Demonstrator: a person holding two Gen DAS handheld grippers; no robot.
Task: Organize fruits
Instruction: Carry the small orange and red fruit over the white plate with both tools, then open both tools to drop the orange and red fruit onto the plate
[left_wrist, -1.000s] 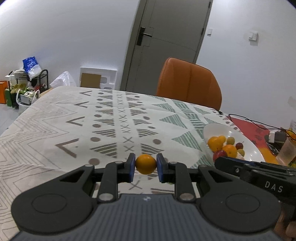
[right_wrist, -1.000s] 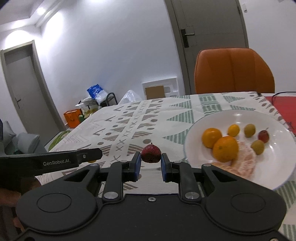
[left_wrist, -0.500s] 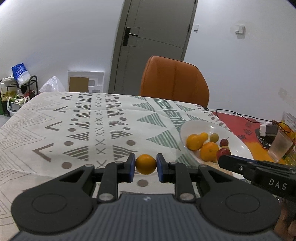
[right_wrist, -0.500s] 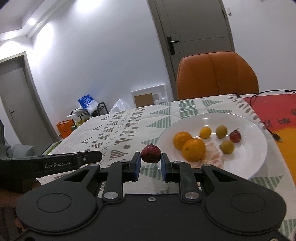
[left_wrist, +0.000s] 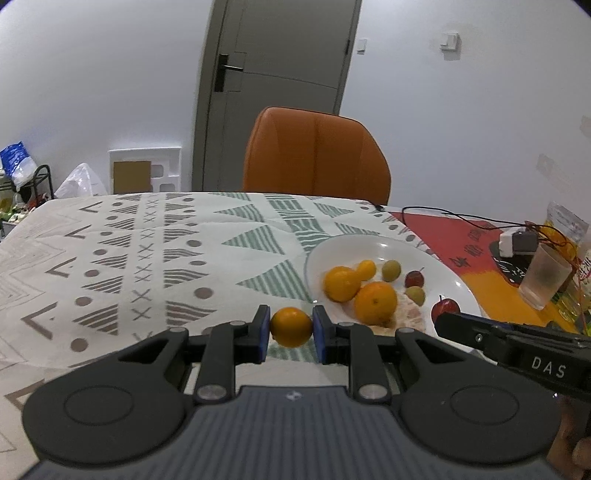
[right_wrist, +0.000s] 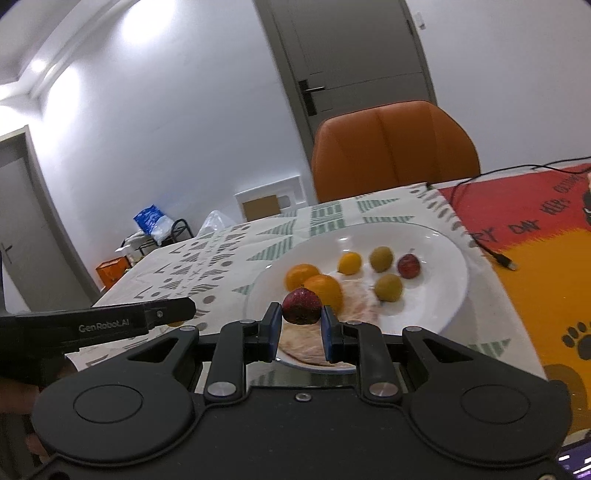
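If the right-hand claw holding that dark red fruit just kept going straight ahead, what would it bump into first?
Probably the larger orange on the white plate: it sits right behind the red fruit held by the right gripper. Depth is uncertain.

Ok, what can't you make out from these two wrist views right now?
- Left wrist: whether the small orange, clamped in the left hand-held gripper, is over the white plate; depth is unclear.
- Right wrist: the plate's near rim, hidden behind the right hand-held gripper holding the red fruit.
- Right wrist: the pale pile under the fruit; too blurred.
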